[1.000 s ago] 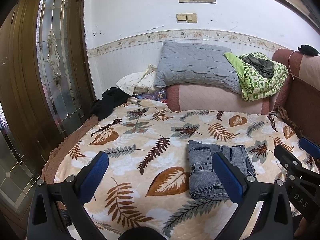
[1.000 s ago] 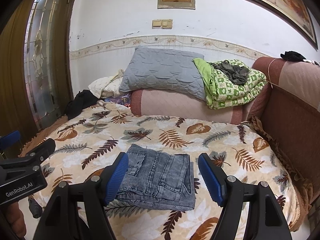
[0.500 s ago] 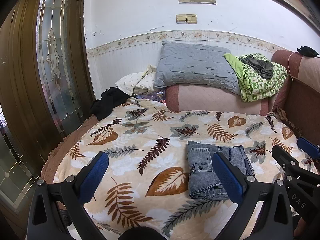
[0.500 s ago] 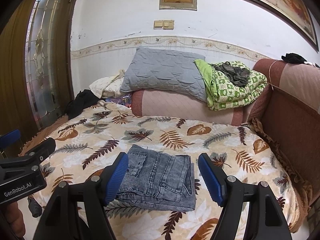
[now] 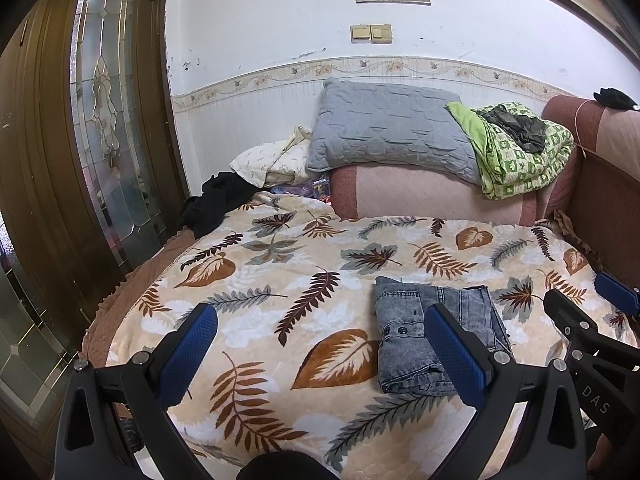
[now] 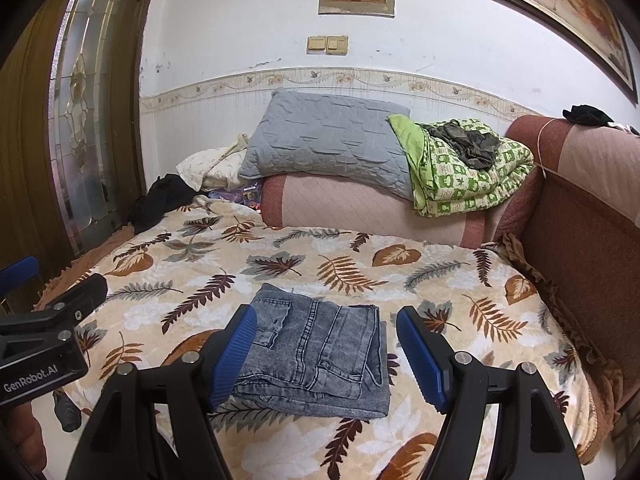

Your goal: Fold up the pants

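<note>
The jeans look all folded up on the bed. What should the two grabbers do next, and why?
Probably just back both away and stop. The jeans already lie in a neat folded stack on the leaf blanket. The left gripper and right gripper are both open, holding nothing, so no fold seems left to make.

- The pants point(image 6: 316, 354) lie on the bedspread point(image 6: 360, 264), toward its near edge.
- Behind the bedspread sits a bolster point(image 6: 360, 208) (pillow point(image 6: 324, 140) on top).
- Right of that pillow: a quilt point(image 6: 468, 172).

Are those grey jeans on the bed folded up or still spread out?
Folded. The jeans lie as a compact rectangle on the leaf-print blanket, with stacked layers showing along the near edge and no legs spread out.
</note>
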### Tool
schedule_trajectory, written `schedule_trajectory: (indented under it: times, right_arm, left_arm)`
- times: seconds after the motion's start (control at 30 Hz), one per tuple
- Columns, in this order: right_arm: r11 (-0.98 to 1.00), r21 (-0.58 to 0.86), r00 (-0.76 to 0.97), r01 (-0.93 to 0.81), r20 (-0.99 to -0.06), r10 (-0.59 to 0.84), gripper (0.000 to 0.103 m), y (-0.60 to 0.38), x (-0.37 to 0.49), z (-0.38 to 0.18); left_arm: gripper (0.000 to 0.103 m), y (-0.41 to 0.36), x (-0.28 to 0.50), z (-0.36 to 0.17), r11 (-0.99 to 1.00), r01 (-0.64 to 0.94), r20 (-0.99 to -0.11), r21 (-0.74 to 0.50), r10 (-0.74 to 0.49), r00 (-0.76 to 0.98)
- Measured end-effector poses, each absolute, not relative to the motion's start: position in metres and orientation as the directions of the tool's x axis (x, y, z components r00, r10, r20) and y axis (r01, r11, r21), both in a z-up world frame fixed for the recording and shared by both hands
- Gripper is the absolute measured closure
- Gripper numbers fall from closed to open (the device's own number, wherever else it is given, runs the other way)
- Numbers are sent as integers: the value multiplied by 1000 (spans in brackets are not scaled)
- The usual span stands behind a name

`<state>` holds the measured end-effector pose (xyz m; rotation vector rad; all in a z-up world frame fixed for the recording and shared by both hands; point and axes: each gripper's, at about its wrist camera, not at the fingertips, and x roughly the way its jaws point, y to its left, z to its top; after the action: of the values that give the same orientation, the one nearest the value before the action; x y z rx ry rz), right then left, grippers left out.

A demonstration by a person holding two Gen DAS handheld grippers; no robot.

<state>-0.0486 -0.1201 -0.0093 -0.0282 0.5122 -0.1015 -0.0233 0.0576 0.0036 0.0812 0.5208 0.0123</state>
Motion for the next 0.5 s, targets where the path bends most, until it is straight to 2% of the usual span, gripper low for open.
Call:
schedule_trajectory:
  times: [0.5]
  right_arm:
    - [995,-65,860,81,-500,-103,27,-118,-45,-15]
  left_arm:
    - [0,61,-23,0,998,12,-507,69,24,861]
